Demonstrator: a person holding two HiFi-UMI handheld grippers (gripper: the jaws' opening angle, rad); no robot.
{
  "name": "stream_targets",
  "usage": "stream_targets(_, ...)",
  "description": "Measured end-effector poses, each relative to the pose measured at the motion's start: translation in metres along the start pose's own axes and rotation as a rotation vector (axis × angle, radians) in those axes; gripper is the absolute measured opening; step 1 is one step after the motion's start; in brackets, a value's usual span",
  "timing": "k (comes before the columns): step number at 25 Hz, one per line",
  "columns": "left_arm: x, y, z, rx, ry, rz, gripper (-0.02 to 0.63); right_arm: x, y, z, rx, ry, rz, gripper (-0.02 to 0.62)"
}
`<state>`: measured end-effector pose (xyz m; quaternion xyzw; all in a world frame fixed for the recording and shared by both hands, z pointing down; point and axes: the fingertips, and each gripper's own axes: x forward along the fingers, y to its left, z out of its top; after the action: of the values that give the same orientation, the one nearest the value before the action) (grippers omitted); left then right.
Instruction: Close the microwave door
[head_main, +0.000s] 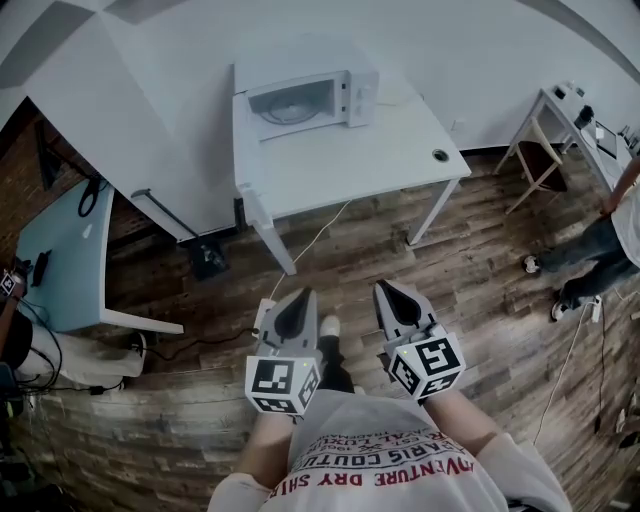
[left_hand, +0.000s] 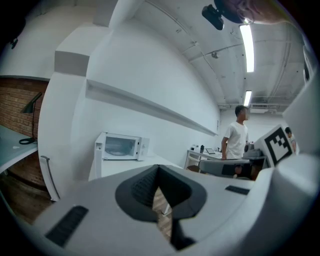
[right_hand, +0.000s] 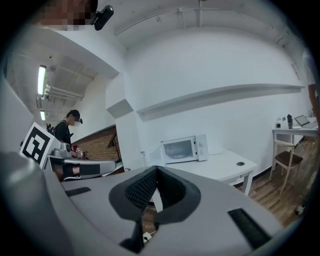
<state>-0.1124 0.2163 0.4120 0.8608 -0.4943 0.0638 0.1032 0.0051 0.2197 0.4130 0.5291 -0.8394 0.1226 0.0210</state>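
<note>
the microwave (head_main: 310, 100) sat at the back of the white desk (head_main: 380, 150), its door seemingly swung out at its left side. both grippers were held low near the person's body, well apart from the desk, over the wooden floor (head_main: 480, 270). the left gripper (left_hand: 159, 170) had its jaws together with nothing between them, and so did the right gripper (right_hand: 156, 170).
</note>
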Motion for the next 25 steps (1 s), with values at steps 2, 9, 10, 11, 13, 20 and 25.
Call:
stream_targets(2,0.025,0.009,0.003,0.003,0.000,-0.013,0.000,0.021,-0.013,0.004,-0.004,-0.002,-0.007,0.011)
stream_targets(9,0.125,0.052,0.034,0.013,-0.013,-0.080,0.000,0.113,-0.062,0.032,-0.024,-0.014,-0.055,0.011)
stream_targets(10,0.141,0.060,0.040,0.015,-0.014,-0.087,0.000,0.128,-0.069,0.037,-0.024,-0.011,-0.059,0.011)
stream_targets(11,0.156,0.068,0.047,0.018,-0.015,-0.095,0.000,0.143,-0.076,0.041,-0.022,-0.009,-0.064,0.011)
stream_targets(13,0.187,0.082,0.058,0.027,-0.013,-0.114,0.000,0.174,-0.091,0.051,-0.018,-0.005,-0.078,0.011)
stream_targets(20,0.274,0.123,0.078,0.035,0.002,-0.149,0.000,0.265,-0.133,0.078,-0.031,-0.003,-0.102,0.011)
stream_targets(25,0.319,0.139,0.084,0.040,0.016,-0.128,0.000,0.309,-0.162,0.091,-0.041,-0.001,-0.086,0.011)
